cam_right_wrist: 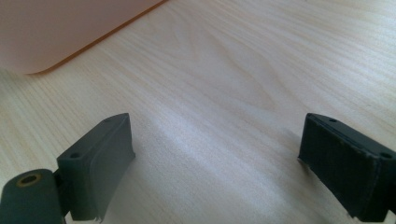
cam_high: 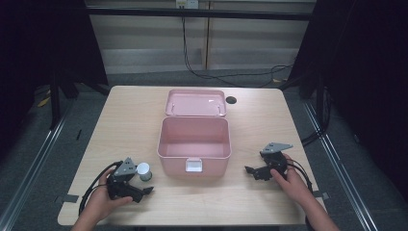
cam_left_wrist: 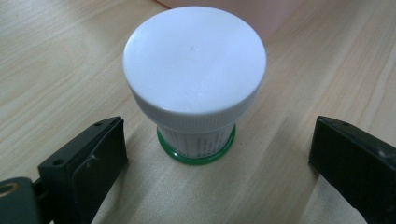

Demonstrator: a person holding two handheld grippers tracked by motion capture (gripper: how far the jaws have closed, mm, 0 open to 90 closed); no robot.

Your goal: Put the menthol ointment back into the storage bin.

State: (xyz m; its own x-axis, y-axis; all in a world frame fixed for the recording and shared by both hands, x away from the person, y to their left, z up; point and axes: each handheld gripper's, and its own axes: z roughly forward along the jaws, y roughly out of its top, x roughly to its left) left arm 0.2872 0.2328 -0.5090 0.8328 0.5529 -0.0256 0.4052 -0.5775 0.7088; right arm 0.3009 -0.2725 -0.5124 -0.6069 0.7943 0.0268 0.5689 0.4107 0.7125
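While both tools rest spread apart on the counter (cam_high: 120,115), the left tool (cam_left_wrist: 219,154) flanks an upright white-capped jar (cam_left_wrist: 194,79), seemingly untouched; the right tool (cam_right_wrist: 215,158) grips nothing.

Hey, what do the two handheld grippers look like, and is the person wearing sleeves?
Both the left gripper and the right gripper are black, each topped by a grey three-cornered plate and trailing a black cable. Each has two blocky black jaws with small screw holes, and a brass-coloured ring shows at the base. The person's forearms are bare where they show; no sleeves or gloves are visible.
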